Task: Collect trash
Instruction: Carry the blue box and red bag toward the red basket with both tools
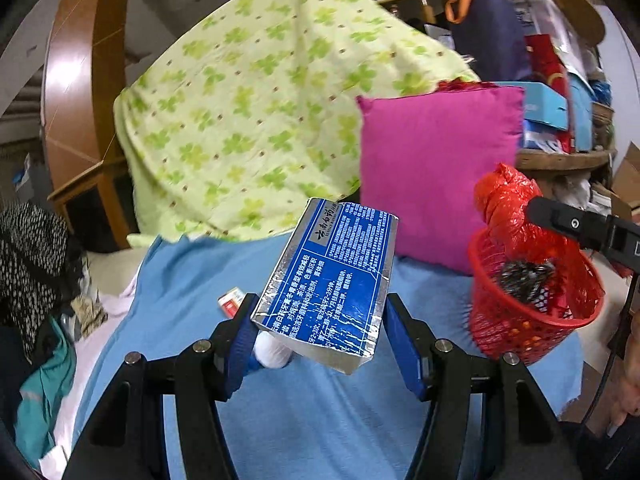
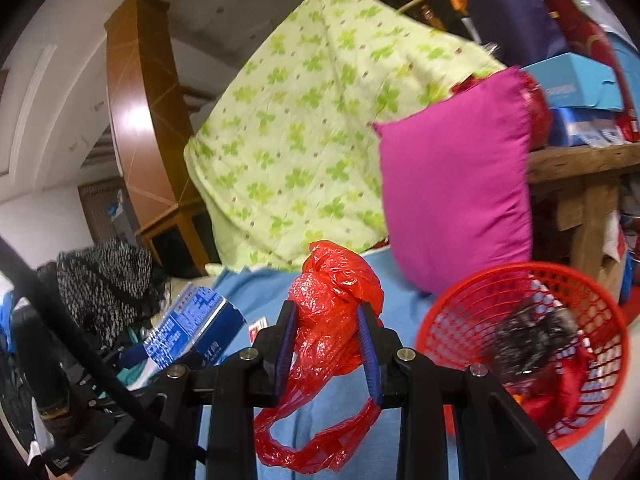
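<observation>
**Box in the left jaws, bag in the right**

Up close, the left gripper (image 1: pixel 320 316) has its jaws clamped on a blue and silver box (image 1: pixel 332 276), tilted, held above the blue sheet (image 1: pixel 312 412). The right gripper (image 2: pixel 328 332) has its jaws pinched tight on a crumpled red plastic bag (image 2: pixel 332 320), loops dangling below. Just to the right sits the red mesh basket (image 2: pixel 580 412), a dark crumpled lump inside. Behind, a pink cushion (image 1: pixel 436 176) leans beside the green clover blanket (image 1: pixel 248 112).
</observation>
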`<state>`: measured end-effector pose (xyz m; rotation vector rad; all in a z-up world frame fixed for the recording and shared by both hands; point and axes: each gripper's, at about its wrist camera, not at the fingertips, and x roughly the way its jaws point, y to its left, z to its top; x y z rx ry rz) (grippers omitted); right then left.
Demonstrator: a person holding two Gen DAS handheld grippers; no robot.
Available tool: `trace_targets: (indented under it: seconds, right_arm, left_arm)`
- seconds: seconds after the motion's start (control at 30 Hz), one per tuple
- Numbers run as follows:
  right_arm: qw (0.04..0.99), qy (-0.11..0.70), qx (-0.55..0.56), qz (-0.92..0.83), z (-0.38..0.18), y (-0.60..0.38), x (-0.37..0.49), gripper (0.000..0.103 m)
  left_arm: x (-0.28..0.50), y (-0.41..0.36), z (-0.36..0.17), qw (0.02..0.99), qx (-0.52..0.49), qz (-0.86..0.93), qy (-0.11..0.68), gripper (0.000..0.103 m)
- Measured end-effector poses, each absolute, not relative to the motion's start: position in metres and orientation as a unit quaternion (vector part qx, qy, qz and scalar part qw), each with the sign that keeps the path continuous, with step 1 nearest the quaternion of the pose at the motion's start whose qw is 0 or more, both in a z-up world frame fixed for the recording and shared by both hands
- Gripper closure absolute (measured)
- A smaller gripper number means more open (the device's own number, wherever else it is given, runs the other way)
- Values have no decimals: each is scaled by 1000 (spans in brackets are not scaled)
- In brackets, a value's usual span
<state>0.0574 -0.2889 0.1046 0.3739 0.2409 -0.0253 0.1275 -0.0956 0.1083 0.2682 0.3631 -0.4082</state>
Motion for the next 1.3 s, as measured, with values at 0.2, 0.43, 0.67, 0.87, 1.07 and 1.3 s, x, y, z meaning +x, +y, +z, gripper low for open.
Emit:
trace_targets:
  seconds: [0.2, 0.43, 0.67, 0.87, 1.07, 1.3]
  right_arm:
    - [973, 100, 203, -32, 111, -313, 28, 71]
    - [969, 94, 220, -52, 114, -337, 12, 71]
    - [967, 85, 230, -64, 117, -354, -2, 71]
    - [965, 77, 240, -74, 119, -366, -11, 71]
    - [962, 76, 250, -83, 117, -378, -18, 71]
    - [956, 75, 267, -95, 115, -391, -25, 71]
  left_arm:
    - [112, -122, 118, 949, 149, -220, 167, 39]
    - [102, -145, 125, 945, 156, -237, 163, 39]
    - [100, -166, 128, 939, 162, -251, 168, 39]
    - [96, -180, 130, 935, 171, -262, 166, 39]
    - [90, -193, 131, 930, 180, -274, 164, 39]
    - [86, -203, 132, 926, 187, -286, 162, 39]
